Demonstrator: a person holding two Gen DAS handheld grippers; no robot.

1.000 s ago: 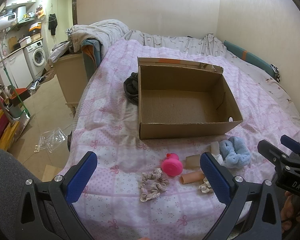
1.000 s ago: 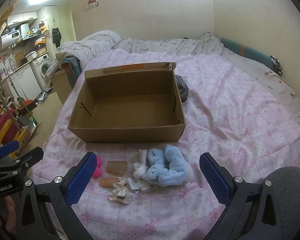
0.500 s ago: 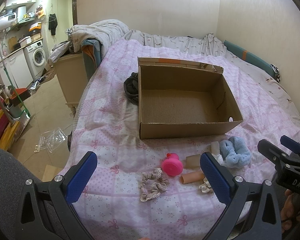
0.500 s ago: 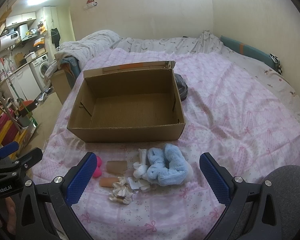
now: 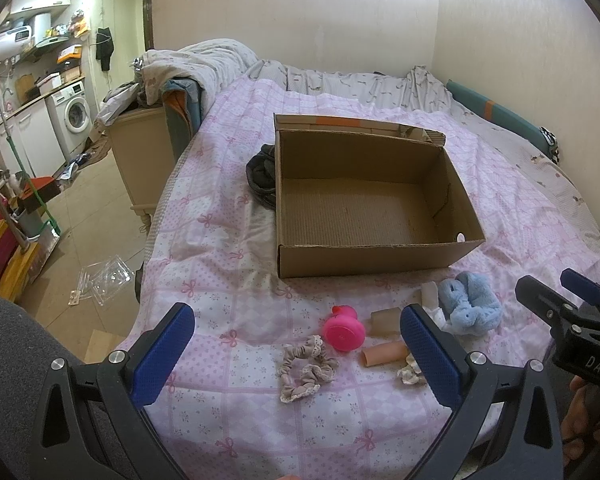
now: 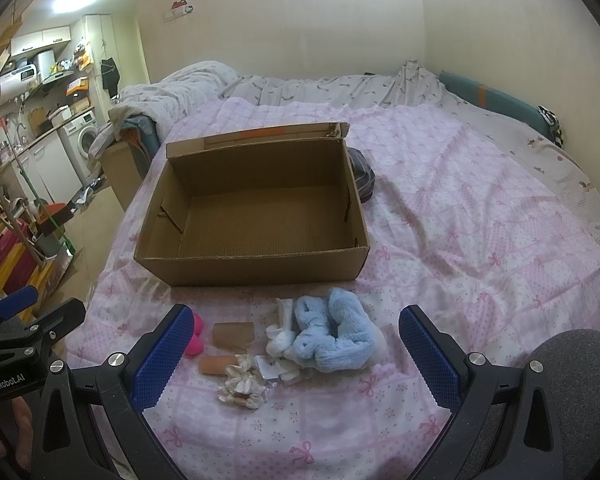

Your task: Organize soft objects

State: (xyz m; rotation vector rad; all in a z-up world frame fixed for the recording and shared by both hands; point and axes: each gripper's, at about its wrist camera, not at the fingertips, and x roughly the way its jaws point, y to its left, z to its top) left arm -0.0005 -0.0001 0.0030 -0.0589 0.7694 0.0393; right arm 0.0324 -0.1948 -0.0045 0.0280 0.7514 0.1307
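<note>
Evidently nothing has been sorted yet: the cardboard box point(image 6: 256, 216) sits bare-floored on the pink bedspread point(image 6: 480, 240), its open top facing up, presumably so the soft things can be dropped straight in. All of them lie in a loose row just in front of the box's near wall. Nearest its right corner is the fluffy blue plush point(image 6: 332, 340), touching a small white cloth piece point(image 6: 282, 328). Toward the box's left corner lie a tan block point(image 6: 233, 334), a tan tube point(image 5: 384, 354), a cream crumpled scrunchie point(image 6: 242, 386) and a pink round toy point(image 5: 344, 330). Farthest out from the box is the beige lace scrunchie point(image 5: 304, 368).

The left gripper point(image 5: 296, 356) hovers above that lace scrunchie with its jaws spread wide and nothing between them. The right gripper point(image 6: 292, 360) is likewise fully spread and holding nothing, framing the blue plush. Each seems lined up on its own first pick. A dark garment point(image 5: 262, 174) lies against the box's far side, apart from the row.
</note>
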